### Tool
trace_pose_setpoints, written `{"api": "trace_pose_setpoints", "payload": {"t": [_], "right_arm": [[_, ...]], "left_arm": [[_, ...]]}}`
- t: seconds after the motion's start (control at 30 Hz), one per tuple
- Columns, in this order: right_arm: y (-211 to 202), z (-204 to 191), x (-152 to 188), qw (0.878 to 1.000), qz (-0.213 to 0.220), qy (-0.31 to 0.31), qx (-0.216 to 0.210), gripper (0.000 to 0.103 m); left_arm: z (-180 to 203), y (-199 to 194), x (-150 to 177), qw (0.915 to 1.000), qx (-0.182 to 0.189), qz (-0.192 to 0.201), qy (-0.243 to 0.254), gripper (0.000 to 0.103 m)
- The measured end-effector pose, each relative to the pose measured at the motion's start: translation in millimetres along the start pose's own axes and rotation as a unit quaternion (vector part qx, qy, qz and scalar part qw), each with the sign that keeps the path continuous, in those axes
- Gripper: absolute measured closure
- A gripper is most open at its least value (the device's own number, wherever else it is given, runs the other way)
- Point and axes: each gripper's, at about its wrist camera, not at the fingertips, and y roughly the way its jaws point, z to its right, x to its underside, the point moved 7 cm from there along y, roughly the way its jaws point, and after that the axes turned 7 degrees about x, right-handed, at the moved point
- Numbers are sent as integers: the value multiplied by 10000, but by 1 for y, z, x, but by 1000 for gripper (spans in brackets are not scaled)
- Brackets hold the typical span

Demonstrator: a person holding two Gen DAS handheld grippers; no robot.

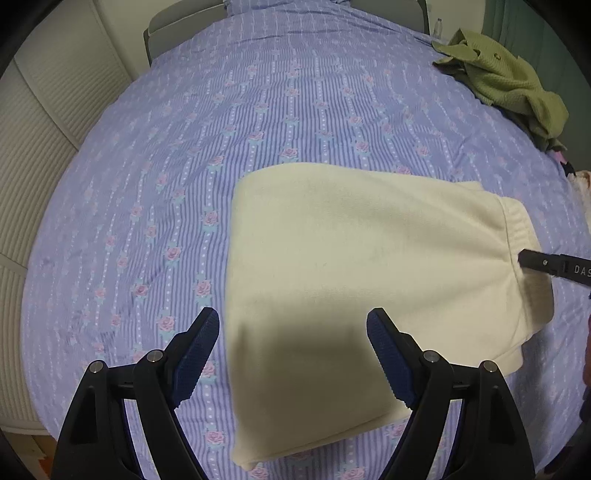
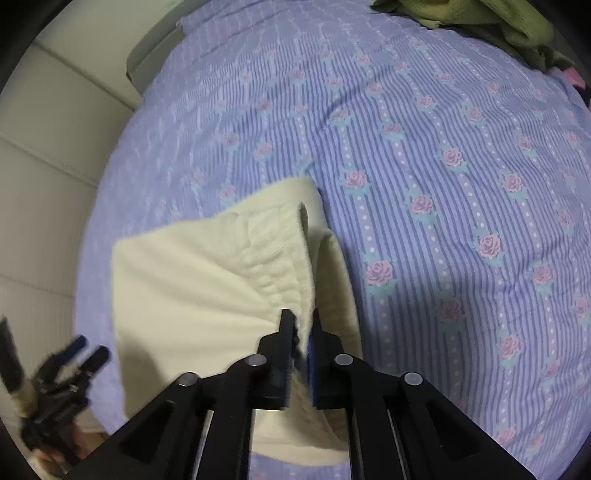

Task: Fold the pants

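Note:
Cream fleece pants (image 1: pixel 351 266) lie folded into a rough rectangle on the purple flowered bedsheet (image 1: pixel 221 129). My left gripper (image 1: pixel 293 325) is open and empty, hovering over the near left part of the pants. My right gripper (image 2: pixel 301 317) is shut on the ribbed waistband (image 2: pixel 280 251) of the pants (image 2: pixel 192 288) and lifts that edge slightly. The right gripper's tip shows in the left wrist view (image 1: pixel 546 264) at the waistband. The left gripper shows blurred in the right wrist view (image 2: pixel 79 350) at the far left.
A green garment (image 1: pixel 509 81) lies bunched at the bed's far right corner and also shows in the right wrist view (image 2: pixel 498 22). A white panelled wall (image 1: pixel 44 147) runs along the left of the bed. A grey headboard (image 1: pixel 177 26) stands at the far end.

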Motion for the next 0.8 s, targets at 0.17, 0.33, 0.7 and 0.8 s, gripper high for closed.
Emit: {"api": "trace_pose_setpoints", "payload": {"t": [0.17,0.33,0.7,0.8], "right_arm": [[-18,6,4,9986,319,28,426,36],[1,14,29,9993,-50,366,-23,36],[57,27,51,9814,-774,1183,-1295,25],[72,30,52,9749,-922,1281,-1573,21]], "left_arm": [[-9,0,7,10000,-83,-20,-51,21],[-10,2,14,9999,-120,-71,-47,21],[7,4,14,9992,-137,-50,381,21],[17,5,15,9985,-87,-50,544,21]]}}
